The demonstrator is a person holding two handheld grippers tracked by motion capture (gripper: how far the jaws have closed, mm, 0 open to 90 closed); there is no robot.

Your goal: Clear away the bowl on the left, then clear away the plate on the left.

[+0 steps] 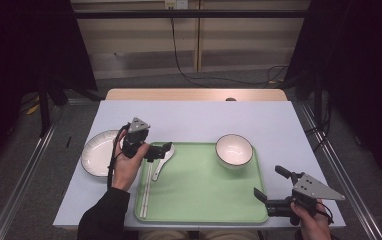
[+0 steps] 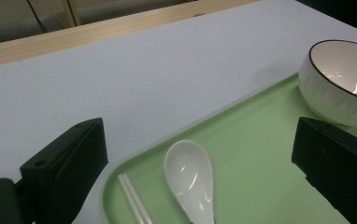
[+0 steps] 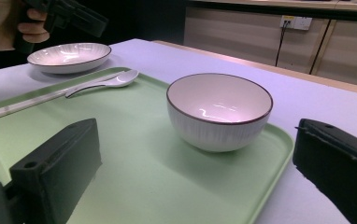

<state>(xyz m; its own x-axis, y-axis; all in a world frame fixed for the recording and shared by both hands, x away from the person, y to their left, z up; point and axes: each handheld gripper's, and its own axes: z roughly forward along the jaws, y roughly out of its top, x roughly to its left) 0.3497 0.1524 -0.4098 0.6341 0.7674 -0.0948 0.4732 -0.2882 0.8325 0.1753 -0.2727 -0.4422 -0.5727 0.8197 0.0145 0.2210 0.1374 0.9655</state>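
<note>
one bowl (image 1: 234, 150), one spoon (image 1: 163, 161) (two chopsticks (image 1: 146, 192))

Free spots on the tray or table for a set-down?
The tray is bare between the chopsticks and its right rim, below the bowl. The table is bare behind the tray. Crowded: the left edge, with the spoon, plate and left tongs.

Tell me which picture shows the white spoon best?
The left gripper view: the spoon lies close up on the green tray, between the open claw's jaws. The high view shows it small beside the left claw; the right gripper view shows it far off.
</note>
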